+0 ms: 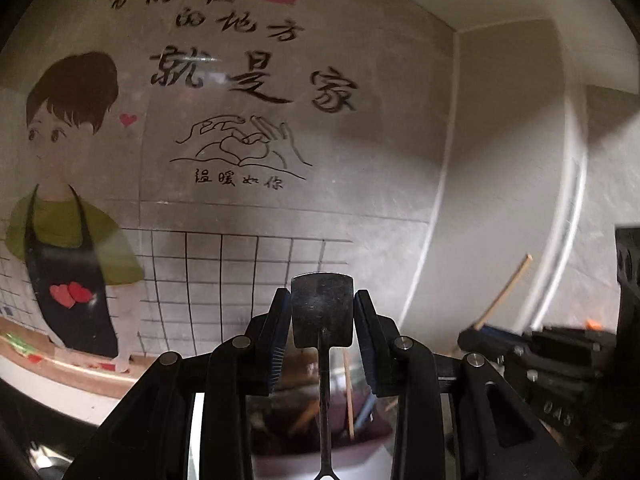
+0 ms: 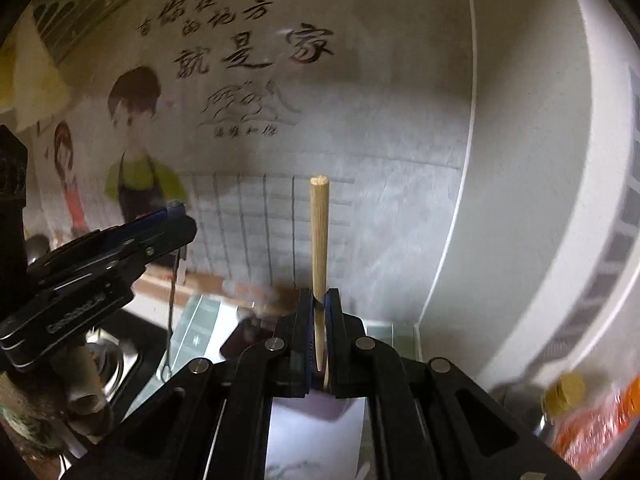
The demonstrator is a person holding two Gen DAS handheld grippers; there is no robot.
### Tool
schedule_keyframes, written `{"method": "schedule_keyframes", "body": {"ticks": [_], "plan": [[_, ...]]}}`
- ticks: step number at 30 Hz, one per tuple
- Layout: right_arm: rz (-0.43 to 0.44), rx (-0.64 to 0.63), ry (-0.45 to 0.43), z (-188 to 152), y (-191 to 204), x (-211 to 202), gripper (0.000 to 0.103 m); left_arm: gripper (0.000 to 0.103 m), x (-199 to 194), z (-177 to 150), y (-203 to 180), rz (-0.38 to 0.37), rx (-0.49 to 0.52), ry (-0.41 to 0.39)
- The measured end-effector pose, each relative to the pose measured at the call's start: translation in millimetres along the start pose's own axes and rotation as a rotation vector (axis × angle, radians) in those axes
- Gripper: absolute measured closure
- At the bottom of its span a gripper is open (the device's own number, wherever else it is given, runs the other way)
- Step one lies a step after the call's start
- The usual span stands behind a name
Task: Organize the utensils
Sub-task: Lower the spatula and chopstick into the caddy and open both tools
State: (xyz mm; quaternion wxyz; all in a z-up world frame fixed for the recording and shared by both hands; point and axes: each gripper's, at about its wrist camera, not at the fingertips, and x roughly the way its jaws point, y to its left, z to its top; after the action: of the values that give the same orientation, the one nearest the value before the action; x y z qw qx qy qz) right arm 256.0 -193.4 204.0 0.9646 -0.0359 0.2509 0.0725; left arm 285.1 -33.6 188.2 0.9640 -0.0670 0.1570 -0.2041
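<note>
My left gripper (image 1: 322, 312) is shut on a dark metal spatula (image 1: 322, 308), blade up between the pads, with its thin handle hanging down over a purple utensil holder (image 1: 320, 416) that holds several sticks. My right gripper (image 2: 319, 320) is shut on a wooden chopstick (image 2: 319, 232) that stands upright above the same purple holder (image 2: 320, 404). The right gripper and its chopstick also show at the right of the left wrist view (image 1: 504, 296). The left gripper shows at the left of the right wrist view (image 2: 176, 220), with the spatula handle (image 2: 172, 304) dangling below it.
A wall with a cartoon sticker and lettering (image 1: 240, 80) stands close ahead. A white pipe (image 1: 568, 220) runs up the corner. A steel sink (image 2: 116, 360) lies at lower left, and a glass-tiled counter (image 2: 200, 328) lies behind the holder. Orange packaging (image 2: 600, 420) sits at lower right.
</note>
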Motion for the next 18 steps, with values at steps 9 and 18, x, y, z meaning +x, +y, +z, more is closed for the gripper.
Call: {"method": "schedule_keyframes", "body": {"ticks": [9, 18], "plan": [[-0.038, 0.014, 0.073, -16, -14, 77, 0.097, 0.07, 72, -32, 21, 0.055, -0.052, 0.047], [-0.033, 0.008, 0.15, -41, -13, 128, 0.097, 0.07, 107, -60, 29, 0.086, -0.067, 0.03]]}}
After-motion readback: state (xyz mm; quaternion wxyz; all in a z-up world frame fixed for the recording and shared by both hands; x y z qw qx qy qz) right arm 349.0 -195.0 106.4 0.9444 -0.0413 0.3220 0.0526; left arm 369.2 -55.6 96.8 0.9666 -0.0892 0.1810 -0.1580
